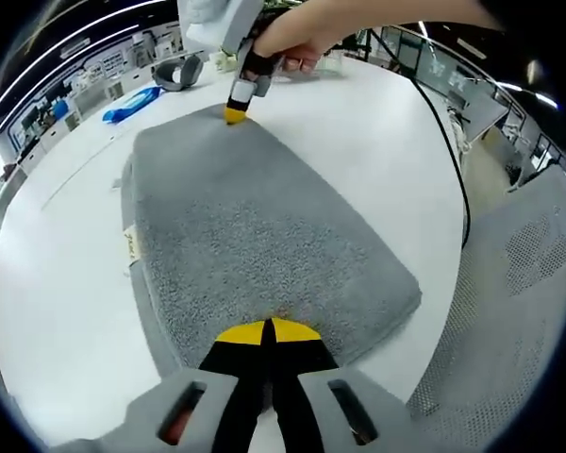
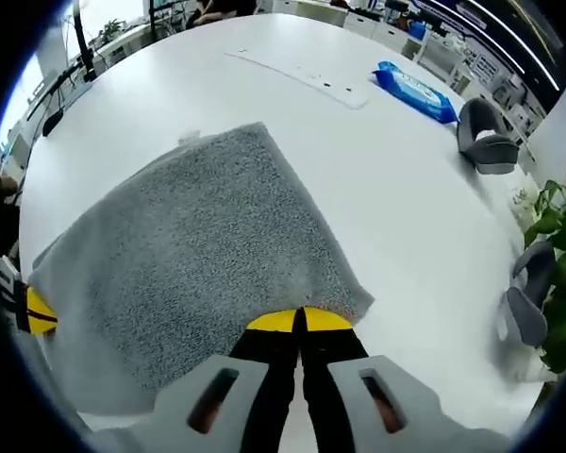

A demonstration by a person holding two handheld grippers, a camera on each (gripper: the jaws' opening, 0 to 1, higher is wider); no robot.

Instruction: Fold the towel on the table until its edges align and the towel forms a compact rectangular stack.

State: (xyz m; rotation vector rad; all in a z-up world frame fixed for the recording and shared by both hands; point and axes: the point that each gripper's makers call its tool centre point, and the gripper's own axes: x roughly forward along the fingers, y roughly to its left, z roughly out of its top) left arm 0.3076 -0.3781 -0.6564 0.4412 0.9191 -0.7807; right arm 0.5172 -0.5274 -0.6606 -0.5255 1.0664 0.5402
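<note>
- We see the towel (image 1: 264, 236) as thick grey cloth, with a nubby, matt, looped pile.
- We'd call the table (image 1: 66, 283) smooth white, with a faint sheen.
- Our gripper jaws look like matt black and yellow plastic on grey housings.
- The blue packet (image 2: 415, 92) looks like glossy plastic film to us.

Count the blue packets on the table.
1: the blue packet lies on the table beyond the towel, near a grey object. Others may lie beyond the views.
</note>
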